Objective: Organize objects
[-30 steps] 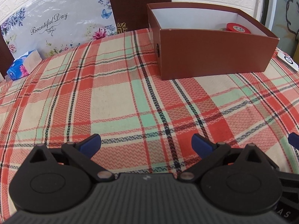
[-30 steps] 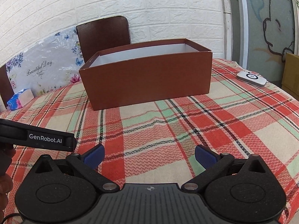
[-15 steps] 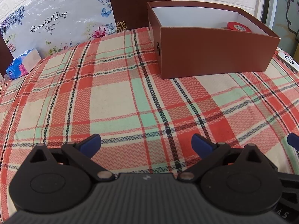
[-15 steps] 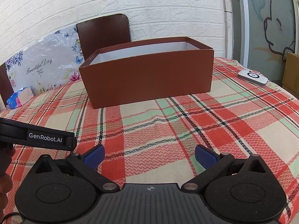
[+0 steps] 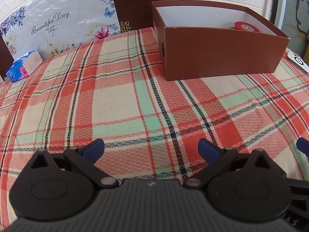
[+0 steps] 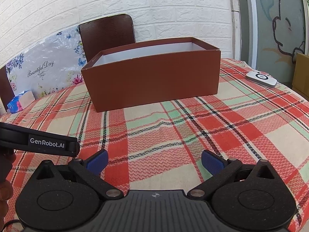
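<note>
**Both grippers empty over the tablecloth**

The left gripper and right gripper hang with fingers spread wide, gripping nothing, above the plaid tablecloth. Beyond stands the brown box; a red tape roll lies inside, at its far right corner.

The left gripper is held low and level, its jaws spread wide with nothing between them, the blue pads pointing forward. The right gripper sits in the same pose, jaws also wide apart and empty, blue pads angled slightly inward. The two are side by side: in the right wrist view the left gripper's black body crosses the left edge, with part of the person's left hand gripping it.
</note>
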Action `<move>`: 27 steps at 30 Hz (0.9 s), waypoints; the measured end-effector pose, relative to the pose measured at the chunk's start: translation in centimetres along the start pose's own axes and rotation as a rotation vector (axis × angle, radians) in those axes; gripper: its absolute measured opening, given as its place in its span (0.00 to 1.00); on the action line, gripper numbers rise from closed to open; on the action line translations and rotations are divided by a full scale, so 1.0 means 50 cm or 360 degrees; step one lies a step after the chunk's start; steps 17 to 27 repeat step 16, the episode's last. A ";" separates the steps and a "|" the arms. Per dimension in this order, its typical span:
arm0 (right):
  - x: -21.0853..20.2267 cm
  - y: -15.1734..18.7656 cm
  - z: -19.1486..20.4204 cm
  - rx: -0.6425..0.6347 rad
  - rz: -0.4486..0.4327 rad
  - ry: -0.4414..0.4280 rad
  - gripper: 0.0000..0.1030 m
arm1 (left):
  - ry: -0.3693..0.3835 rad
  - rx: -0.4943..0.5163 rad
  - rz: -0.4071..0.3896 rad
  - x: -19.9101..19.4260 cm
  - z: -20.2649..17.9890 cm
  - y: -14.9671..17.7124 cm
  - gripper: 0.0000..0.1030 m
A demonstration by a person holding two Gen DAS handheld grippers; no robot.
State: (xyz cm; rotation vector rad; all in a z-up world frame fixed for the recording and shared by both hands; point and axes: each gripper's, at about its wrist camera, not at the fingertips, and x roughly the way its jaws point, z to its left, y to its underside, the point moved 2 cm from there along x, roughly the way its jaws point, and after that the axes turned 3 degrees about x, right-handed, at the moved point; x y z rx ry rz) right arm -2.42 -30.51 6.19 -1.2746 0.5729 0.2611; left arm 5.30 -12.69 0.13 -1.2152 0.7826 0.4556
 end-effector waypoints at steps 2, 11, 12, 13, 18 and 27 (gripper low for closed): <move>0.000 0.000 -0.001 -0.0002 0.0000 -0.0001 0.99 | 0.0001 -0.0001 0.0000 0.001 0.001 0.000 1.00; 0.001 0.003 0.000 -0.0004 0.0003 -0.0002 0.99 | 0.0012 -0.0009 0.0007 0.001 -0.003 0.004 1.00; 0.001 0.003 0.000 -0.0004 0.0002 -0.0001 0.99 | 0.0011 -0.0007 -0.0003 0.000 -0.004 0.004 1.00; 0.001 0.003 0.000 -0.0004 0.0002 -0.0001 0.99 | 0.0005 -0.0005 -0.0018 -0.003 -0.003 0.003 1.00; 0.001 0.004 0.002 -0.0004 0.0001 0.0001 0.99 | 0.0023 -0.0022 -0.0052 -0.011 0.001 -0.002 1.00; 0.001 0.004 0.002 -0.0004 0.0001 0.0001 0.99 | 0.0023 -0.0022 -0.0052 -0.011 0.001 -0.002 1.00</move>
